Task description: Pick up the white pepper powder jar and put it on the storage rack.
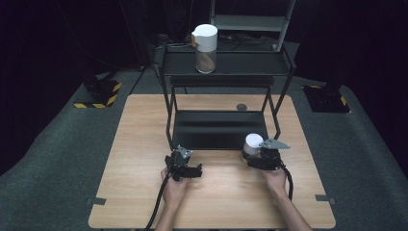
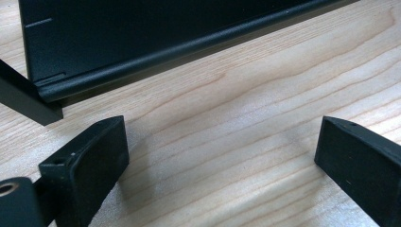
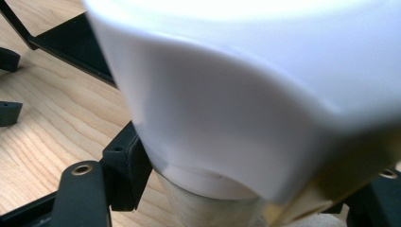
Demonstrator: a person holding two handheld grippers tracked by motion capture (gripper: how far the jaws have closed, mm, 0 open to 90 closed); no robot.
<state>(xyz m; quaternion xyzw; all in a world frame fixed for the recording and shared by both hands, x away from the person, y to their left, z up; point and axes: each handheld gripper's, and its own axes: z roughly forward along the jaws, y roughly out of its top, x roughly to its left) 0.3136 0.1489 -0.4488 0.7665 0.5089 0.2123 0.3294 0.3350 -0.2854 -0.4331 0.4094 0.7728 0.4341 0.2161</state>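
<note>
A jar with a white lid (image 1: 252, 141) stands on the wooden table (image 1: 144, 144) just in front of the black rack's lower shelf (image 1: 216, 130). My right gripper (image 1: 254, 154) is shut on it, its jaws pressed to the clear body under the lid (image 3: 246, 94); one black finger (image 3: 124, 165) touches the jar's left side. My left gripper (image 1: 185, 163) rests low over the table near the rack's front left leg. Its jaws stand wide apart (image 2: 222, 142) over bare wood with nothing between them, facing the shelf's front edge (image 2: 142, 61).
A second white-lidded jar (image 1: 205, 48) stands on the rack's upper shelf (image 1: 240, 65). A small dark disc (image 1: 241, 107) lies on the table behind the rack. The rack's thin legs (image 1: 169, 115) flank the lower shelf. The table ends at dark carpet.
</note>
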